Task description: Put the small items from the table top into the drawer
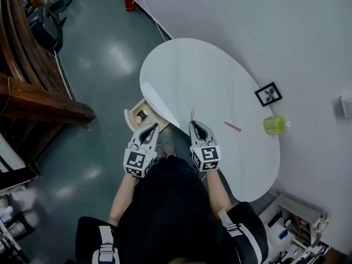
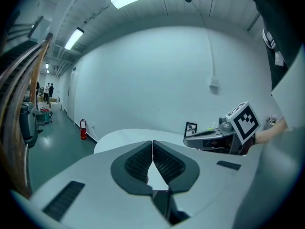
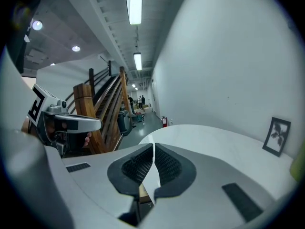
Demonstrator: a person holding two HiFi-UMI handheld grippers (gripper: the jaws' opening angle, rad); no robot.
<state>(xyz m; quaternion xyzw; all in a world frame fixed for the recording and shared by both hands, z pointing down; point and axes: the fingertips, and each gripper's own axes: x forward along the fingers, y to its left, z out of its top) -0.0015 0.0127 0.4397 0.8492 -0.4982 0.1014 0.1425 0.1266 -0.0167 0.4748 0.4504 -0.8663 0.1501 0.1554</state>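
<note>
White and glossy, the table top (image 1: 214,76) fills the middle of the head view, and the small items lie on its right half; a short pink piece (image 1: 192,113) sits just ahead of the right gripper (image 1: 193,125), a longer pink stick (image 1: 232,126) lies further right, a yellow-green object (image 1: 274,125) stands near the right edge, and a small framed picture (image 1: 268,94) is above it.

Both tools are clenched on nothing; the left gripper (image 1: 151,127) shows its ribbed pads meeting with only the table visible beyond them, and the right one looks the same in its own view.

I judge this to be the approach to a pick, with nothing grasped yet; the next move calls for the right jaws to part and come down astride the short pink piece, which is thin and lies flat, so the tips must get low.

The wooden drawer (image 1: 133,113) stands open at centre left, under the table's edge; one small dark, shiny thing (image 1: 142,115) lies inside, too small to identify.
</note>
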